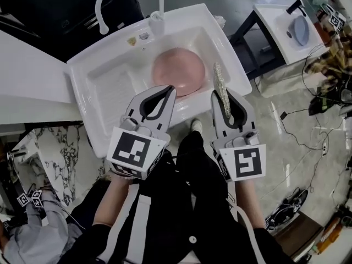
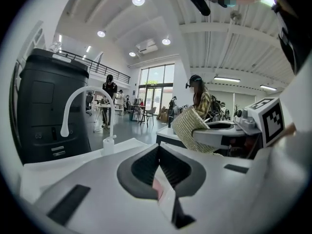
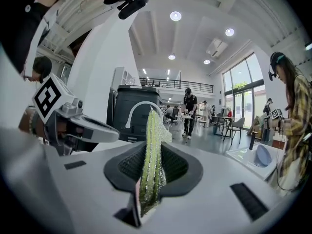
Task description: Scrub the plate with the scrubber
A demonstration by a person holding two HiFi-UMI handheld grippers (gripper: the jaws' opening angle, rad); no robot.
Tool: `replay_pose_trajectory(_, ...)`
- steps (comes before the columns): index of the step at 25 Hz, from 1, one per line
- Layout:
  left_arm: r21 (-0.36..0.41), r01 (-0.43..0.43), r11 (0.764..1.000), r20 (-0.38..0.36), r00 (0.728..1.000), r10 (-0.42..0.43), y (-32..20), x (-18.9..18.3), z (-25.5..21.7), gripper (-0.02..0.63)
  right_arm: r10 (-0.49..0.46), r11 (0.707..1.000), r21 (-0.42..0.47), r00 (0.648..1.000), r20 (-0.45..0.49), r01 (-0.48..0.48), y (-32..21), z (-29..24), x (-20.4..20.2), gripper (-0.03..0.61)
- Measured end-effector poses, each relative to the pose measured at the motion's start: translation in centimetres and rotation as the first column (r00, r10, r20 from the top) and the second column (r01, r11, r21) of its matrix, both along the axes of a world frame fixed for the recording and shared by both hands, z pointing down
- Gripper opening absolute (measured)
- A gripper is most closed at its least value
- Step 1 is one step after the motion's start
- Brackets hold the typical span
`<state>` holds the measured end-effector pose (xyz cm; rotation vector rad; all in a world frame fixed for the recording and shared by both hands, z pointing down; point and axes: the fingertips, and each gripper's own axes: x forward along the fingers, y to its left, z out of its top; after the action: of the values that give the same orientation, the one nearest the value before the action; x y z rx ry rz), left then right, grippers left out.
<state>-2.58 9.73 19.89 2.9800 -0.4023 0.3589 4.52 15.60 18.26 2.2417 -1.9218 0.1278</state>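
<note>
Plainly the scrubbing has not begun: the plate (image 1: 179, 70) lies loose in the basin of the sink (image 1: 104, 87), close to its near wall, and neither tool looks to be touching it. The right tongs (image 1: 224, 95) are clamped on the scrubber (image 1: 219, 78), which stands on edge between the pads and pokes out past the tips over the sink's rim. The left tongs (image 1: 171, 88) are closed tight on nothing, held over the plate's near edge.

The likeliest trouble is the plate itself. With nothing pinning it, a firm stroke could send it sliding or spinning across the smooth basin, or knock it against the wall. The left tongs would have to open first to steady its rim. The scrubber is the other weak spot (thin, soft-looking, much of it free beyond the tips). Pressed edge-on, it may fold or work out of the pads, and then hard jaw tips rather than scrubber would scrape the plate.
</note>
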Motion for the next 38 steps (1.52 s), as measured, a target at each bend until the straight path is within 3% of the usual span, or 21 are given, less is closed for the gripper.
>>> replay_pose_trajectory(8,-0.005,0.171,0.985,0.008,0.985,-0.171,-1.6,3.6,-0.4,0.002,-0.159,0.987,-0.031,0.987,-0.011,0.159,-2.2,0.0,4.4,0.074)
replay_pose_trajectory(16,-0.029,0.365,0.931,0.013,0.931,-0.365,-3.3,4.9,0.2,0.002,-0.334,0.942,-0.040,0.943,-0.002,0.334,-4.7,1.1,7.3,0.074)
replay_pose_trajectory(22,-0.027,0.465,0.885,0.045,0.885,-0.464,-3.2,5.1,1.0,0.002,-0.467,0.884,-0.037,0.884,0.014,0.467,-6.0,2.1,7.8,0.074)
replay_pose_trajectory(32,-0.058,0.567,0.821,0.082,0.823,-0.562,-3.2,2.8,2.4,0.002,-0.552,0.830,-0.068,0.832,0.050,0.554,-7.1,3.8,6.5,0.074)
replay_pose_trajectory(38,-0.045,0.575,0.817,0.081,0.817,-0.571,-4.6,2.1,2.0,0.002,-0.533,0.840,-0.083,0.844,0.057,0.536,-8.1,3.8,6.5,0.074)
